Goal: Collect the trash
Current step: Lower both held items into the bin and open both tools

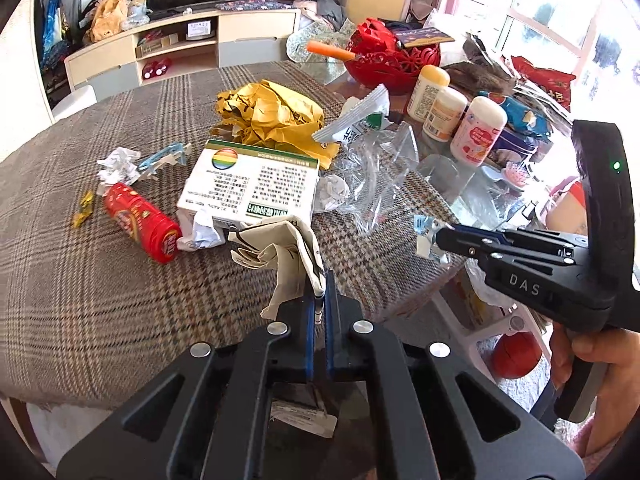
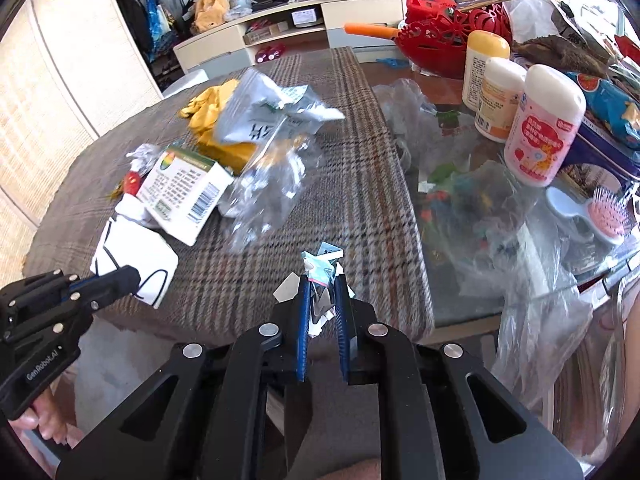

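Observation:
My left gripper [image 1: 320,280] is shut on a crumpled white paper bag [image 1: 286,252] with black lines, held above the table's near edge; the bag also shows in the right wrist view [image 2: 132,256]. My right gripper [image 2: 322,280] is shut on a small wad of light-blue and white wrapper scraps [image 2: 322,266], seen from the left wrist view as well [image 1: 426,236]. Trash lies on the plaid tablecloth [image 1: 100,280]: a white and green box [image 1: 248,188], a red canister [image 1: 140,222], yellow crumpled paper [image 1: 272,114], clear plastic film [image 1: 368,176] and white paper wads [image 1: 118,166].
Three white bottles [image 1: 452,114] stand on the glass table part at right, beside a red basket [image 1: 392,56] and snack packets. A pink hairbrush [image 2: 608,216] and clear plastic bag [image 2: 540,320] lie at the right edge. A TV cabinet [image 1: 180,48] stands behind.

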Motion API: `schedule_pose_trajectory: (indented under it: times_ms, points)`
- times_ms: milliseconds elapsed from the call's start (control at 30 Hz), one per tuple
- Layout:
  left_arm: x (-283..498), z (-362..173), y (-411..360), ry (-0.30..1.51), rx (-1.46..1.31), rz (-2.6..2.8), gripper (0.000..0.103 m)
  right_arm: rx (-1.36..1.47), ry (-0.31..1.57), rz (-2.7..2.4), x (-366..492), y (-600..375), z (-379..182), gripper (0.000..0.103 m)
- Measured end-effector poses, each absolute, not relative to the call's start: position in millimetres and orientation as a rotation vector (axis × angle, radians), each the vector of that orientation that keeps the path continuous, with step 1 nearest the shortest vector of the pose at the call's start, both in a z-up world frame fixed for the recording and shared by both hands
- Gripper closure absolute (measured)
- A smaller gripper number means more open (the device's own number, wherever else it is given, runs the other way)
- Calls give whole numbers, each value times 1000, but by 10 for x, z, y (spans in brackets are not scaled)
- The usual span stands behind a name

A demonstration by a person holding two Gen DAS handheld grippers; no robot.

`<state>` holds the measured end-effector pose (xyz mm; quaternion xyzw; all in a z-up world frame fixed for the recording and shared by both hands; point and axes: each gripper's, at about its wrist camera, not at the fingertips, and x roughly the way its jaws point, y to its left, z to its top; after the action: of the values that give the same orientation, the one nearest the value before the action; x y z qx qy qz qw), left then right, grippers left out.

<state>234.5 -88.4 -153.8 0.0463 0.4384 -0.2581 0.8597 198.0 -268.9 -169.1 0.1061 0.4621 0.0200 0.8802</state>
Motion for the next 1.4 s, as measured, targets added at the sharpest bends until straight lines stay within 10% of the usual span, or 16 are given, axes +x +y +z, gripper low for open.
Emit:
schedule_pose_trajectory:
  times_ms: [1400]
  points:
    - [1267,-3413,-60,1210,-125,-501,100,291,1197,162,1115,-1484,-3076,86]
